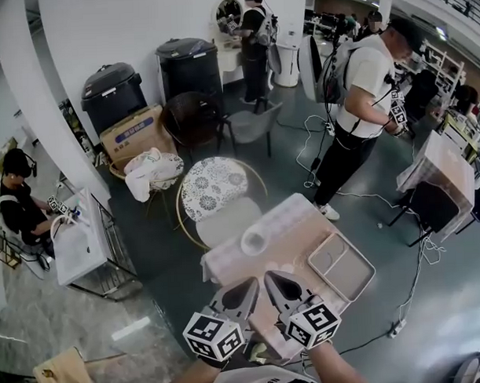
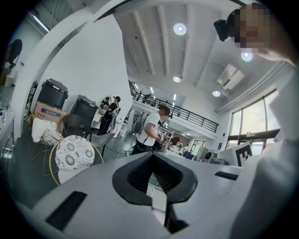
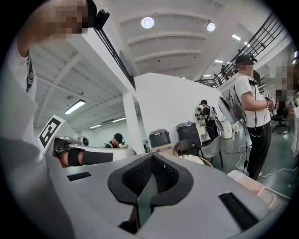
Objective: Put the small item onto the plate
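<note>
In the head view a small table with a pale pink cloth (image 1: 300,220) stands below me. On it sit a round white plate (image 1: 253,241) and a grey sectioned tray (image 1: 342,265). I cannot make out the small item on the cloth. My left gripper (image 1: 252,284) and right gripper (image 1: 270,277) are held side by side above the table's near edge, both pointing forward and raised. Each has its jaws together with nothing between them. The left gripper (image 2: 152,158) looks out level across the room, as does the right gripper (image 3: 152,157).
A round patterned chair (image 1: 214,186) stands just beyond the table. A person in a white shirt (image 1: 364,84) stands to the right, with cables (image 1: 313,157) on the floor. Two dark bins (image 1: 113,92) and a cardboard box (image 1: 133,133) line the back wall. A seated person (image 1: 20,206) is at the left.
</note>
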A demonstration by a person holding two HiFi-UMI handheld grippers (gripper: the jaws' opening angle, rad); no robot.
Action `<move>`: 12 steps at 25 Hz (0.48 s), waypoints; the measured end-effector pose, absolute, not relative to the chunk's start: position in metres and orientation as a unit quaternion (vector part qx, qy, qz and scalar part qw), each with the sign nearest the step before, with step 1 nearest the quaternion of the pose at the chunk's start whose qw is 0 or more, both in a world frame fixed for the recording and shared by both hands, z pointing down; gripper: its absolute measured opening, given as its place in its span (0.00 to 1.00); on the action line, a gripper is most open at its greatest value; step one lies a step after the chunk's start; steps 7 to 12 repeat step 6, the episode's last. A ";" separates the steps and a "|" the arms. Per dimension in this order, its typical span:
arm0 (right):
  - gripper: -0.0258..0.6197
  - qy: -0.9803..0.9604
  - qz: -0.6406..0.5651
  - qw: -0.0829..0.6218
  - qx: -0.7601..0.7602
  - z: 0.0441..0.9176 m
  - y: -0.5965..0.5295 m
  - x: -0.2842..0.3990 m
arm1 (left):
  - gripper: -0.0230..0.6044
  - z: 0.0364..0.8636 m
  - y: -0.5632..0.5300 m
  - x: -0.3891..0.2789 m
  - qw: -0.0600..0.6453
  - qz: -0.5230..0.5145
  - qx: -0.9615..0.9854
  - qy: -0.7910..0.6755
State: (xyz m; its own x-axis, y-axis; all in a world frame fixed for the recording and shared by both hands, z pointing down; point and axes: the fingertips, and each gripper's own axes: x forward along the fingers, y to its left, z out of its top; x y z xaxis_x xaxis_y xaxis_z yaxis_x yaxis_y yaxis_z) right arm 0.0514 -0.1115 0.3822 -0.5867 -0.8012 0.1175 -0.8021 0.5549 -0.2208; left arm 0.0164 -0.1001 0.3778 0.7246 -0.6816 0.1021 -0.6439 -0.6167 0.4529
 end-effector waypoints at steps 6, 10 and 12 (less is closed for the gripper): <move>0.06 -0.881 0.129 0.004 0.454 0.384 -0.117 0.055 | 0.04 0.378 -0.104 0.021 0.235 -0.035 0.899 -0.368; 0.06 -0.881 0.129 0.004 0.454 0.384 -0.117 0.055 | 0.04 0.378 -0.104 0.021 0.235 -0.035 0.899 -0.368; 0.06 -0.881 0.129 0.004 0.454 0.384 -0.117 0.055 | 0.04 0.378 -0.104 0.021 0.235 -0.035 0.899 -0.368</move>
